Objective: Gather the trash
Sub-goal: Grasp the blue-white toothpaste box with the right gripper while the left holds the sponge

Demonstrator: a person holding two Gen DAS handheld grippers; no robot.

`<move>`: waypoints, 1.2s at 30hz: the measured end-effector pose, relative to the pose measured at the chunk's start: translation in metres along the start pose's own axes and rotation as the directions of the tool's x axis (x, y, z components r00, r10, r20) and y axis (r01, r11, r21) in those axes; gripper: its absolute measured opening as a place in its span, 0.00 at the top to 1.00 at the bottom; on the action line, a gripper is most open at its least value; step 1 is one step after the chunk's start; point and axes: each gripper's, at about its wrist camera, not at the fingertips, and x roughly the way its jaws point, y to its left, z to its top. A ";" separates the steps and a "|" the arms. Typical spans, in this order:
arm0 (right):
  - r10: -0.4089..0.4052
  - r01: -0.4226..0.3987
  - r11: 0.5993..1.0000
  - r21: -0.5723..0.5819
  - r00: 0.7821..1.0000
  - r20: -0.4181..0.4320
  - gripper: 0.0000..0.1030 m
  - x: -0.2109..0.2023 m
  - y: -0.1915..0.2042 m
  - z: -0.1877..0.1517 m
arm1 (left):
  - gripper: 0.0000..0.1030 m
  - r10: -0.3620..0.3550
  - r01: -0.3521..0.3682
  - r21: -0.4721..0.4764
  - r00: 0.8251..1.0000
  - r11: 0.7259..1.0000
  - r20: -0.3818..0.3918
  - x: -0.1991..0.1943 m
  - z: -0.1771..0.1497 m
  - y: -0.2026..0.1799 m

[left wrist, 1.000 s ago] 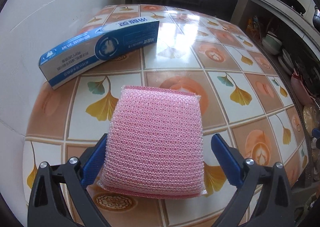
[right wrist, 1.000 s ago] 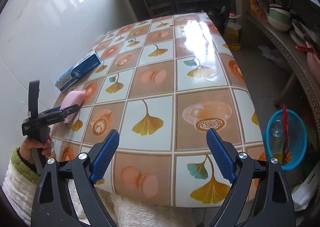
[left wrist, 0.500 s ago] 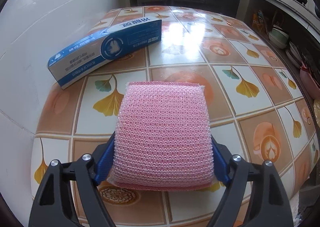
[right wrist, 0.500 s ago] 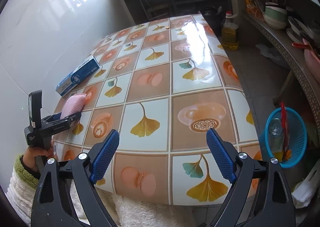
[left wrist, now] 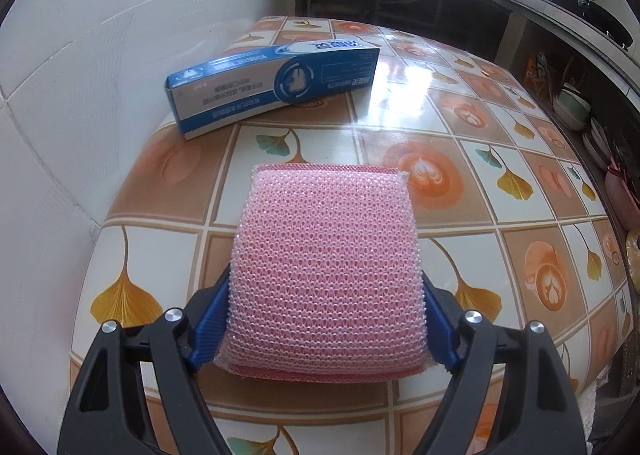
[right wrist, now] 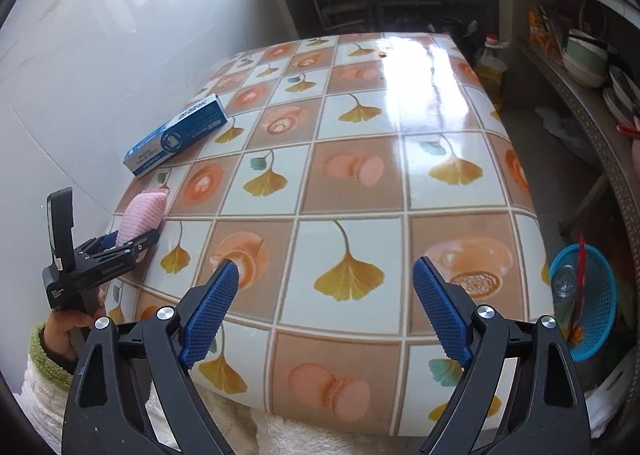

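Since the earlier frame the left gripper (left wrist: 326, 329) has closed its fingers onto the pink sponge (left wrist: 326, 271) at the surface's (right wrist: 360, 191) near-left, right gripper (right wrist: 326, 313) fingers apart and empty, so carrying it right to the blue basket (right wrist: 586, 301) likely follows.

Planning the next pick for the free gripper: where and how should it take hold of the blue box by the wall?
Grip the blue box across its narrow width, mid-length, coming from above. It lies flat on the table, long and slim, with the wall close on its far side. The right gripper is open and empty; its fingers look wide enough.
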 end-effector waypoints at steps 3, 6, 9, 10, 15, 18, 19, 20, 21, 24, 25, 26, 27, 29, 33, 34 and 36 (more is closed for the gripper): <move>0.050 -0.050 0.998 -0.047 0.999 -0.004 0.18 0.009 0.017 0.025 | 0.23 0.004 -0.004 -0.025 1.000 1.000 0.008 -0.004 -0.004 0.004; 0.143 -0.144 0.986 -0.082 0.989 -0.027 0.18 0.025 0.041 0.063 | 0.23 0.001 0.001 -0.065 1.000 0.998 0.020 -0.009 -0.009 0.010; 0.224 -0.230 0.965 -0.124 0.973 -0.060 0.22 0.051 0.074 0.106 | 0.23 0.009 -0.005 -0.097 0.999 0.995 0.037 -0.014 -0.016 0.013; 0.239 -0.247 0.959 -0.141 0.968 -0.073 0.23 0.061 0.087 0.118 | 0.23 0.011 -0.007 -0.103 0.999 0.995 0.042 -0.016 -0.018 0.014; 0.289 -0.320 0.917 -0.240 0.945 -0.155 0.31 0.129 0.165 0.179 | 0.23 0.007 0.001 -0.132 0.998 0.991 0.057 -0.023 -0.029 0.018; 0.254 -0.300 0.898 -0.321 0.951 -0.176 0.33 0.171 0.212 0.207 | 0.23 -0.002 0.011 -0.149 0.998 0.989 0.060 -0.025 -0.030 0.019; 0.250 -0.300 0.891 -0.341 0.951 -0.182 0.33 0.184 0.224 0.214 | 0.23 -0.006 0.015 -0.153 0.998 0.988 0.061 -0.025 -0.030 0.020; 0.239 -0.297 0.883 -0.363 0.951 -0.199 0.33 0.199 0.236 0.219 | 0.23 -0.012 0.022 -0.166 0.998 0.986 0.062 -0.025 -0.029 0.021; 0.229 -0.298 0.879 -0.371 0.949 -0.219 0.33 0.212 0.243 0.222 | 0.23 -0.020 0.031 -0.183 0.998 0.983 0.063 -0.025 -0.028 0.024; 0.186 -0.286 0.894 -0.344 0.937 -0.296 0.34 0.245 0.246 0.222 | 0.23 -0.056 0.072 -0.233 0.996 0.970 0.074 -0.026 -0.027 0.031; 0.181 -0.289 0.896 -0.337 0.931 -0.317 0.35 0.249 0.241 0.219 | 0.23 -0.067 0.083 -0.241 0.995 0.967 0.077 -0.026 -0.027 0.033; 0.183 -0.296 0.895 -0.333 0.926 -0.332 0.35 0.250 0.236 0.216 | 0.23 -0.080 0.098 -0.248 0.993 0.964 0.081 -0.027 -0.027 0.035; 0.203 -0.320 0.891 -0.321 0.915 -0.348 0.35 0.245 0.229 0.212 | 0.23 -0.093 0.111 -0.251 0.992 0.962 0.084 -0.027 -0.028 0.036; 0.271 -0.393 0.877 -0.277 0.880 -0.390 0.35 0.234 0.214 0.203 | 0.23 -0.117 0.138 -0.257 0.989 0.957 0.094 -0.029 -0.029 0.039; 0.298 -0.454 0.833 -0.318 0.851 -0.433 0.32 0.200 0.196 0.174 | 0.23 -0.148 0.170 -0.259 0.984 0.951 0.103 -0.030 -0.030 0.045; 0.284 -0.458 0.814 -0.359 0.851 -0.441 0.31 0.192 0.197 0.165 | 0.23 -0.149 0.171 -0.256 0.983 0.951 0.103 -0.030 -0.031 0.045; 0.245 -0.452 0.762 -0.463 0.864 -0.440 0.27 0.178 0.205 0.147 | 0.23 -0.146 0.167 -0.252 0.984 0.953 0.101 -0.030 -0.031 0.045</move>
